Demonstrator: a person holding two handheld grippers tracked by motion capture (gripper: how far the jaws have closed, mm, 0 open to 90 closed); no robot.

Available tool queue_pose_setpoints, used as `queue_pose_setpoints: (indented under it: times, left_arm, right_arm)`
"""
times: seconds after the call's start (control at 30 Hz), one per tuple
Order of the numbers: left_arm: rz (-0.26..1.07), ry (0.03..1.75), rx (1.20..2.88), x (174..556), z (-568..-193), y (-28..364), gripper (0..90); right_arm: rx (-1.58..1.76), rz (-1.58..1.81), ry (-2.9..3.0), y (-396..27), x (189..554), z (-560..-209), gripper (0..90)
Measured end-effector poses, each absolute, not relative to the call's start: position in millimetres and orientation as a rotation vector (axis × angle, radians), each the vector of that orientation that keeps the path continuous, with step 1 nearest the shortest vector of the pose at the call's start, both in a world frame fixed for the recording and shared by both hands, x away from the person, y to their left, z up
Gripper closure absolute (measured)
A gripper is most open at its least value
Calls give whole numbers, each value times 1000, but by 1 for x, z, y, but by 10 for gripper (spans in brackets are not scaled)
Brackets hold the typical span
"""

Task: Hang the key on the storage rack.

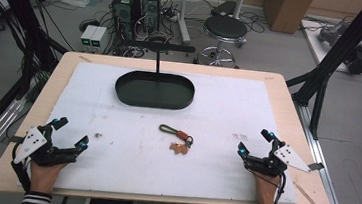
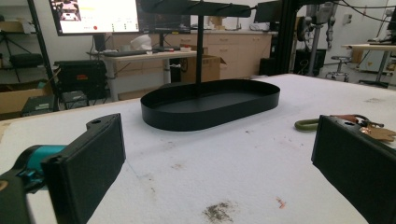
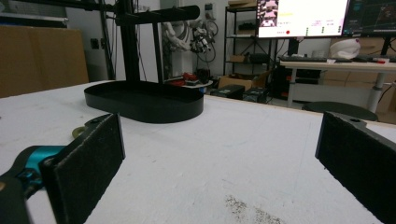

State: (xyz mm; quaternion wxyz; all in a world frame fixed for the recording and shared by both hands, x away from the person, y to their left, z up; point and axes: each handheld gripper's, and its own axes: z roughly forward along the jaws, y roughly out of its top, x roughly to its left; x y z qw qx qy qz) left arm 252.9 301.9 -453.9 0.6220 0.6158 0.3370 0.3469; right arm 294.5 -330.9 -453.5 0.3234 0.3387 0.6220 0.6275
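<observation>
A keychain [image 1: 177,138] with an olive loop, a brown leather tag and keys lies in the middle of the white mat [image 1: 129,152]. Its loop and tag peek from behind the right jaw in the left gripper view as the keychain [image 2: 355,125]. A black oval tray [image 1: 154,90] with an upright post and crossbar stands at the far middle; the same tray [image 2: 210,105] is in the left gripper view and the tray [image 3: 144,100] in the right gripper view. My left gripper [image 1: 70,132] rests open at the near left. My right gripper [image 1: 253,141] rests open at the near right, nothing between its jaws.
The wooden table's edge [image 1: 290,97] frames the mat. Black frame struts [image 1: 331,61] rise at both sides. Beyond the table stand a stool [image 1: 225,31], computer towers [image 1: 137,5] and cables on the floor. Small dirt marks [image 1: 98,135] dot the mat.
</observation>
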Motion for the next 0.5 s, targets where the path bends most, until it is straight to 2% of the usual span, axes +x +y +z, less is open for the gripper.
queue_pose_setpoints:
  times: [0.5]
  left_arm:
    - [805, 770, 1410, 252, -454, 302, 32]
  right_arm:
    - [887, 1633, 1644, -330, 295, -453, 3]
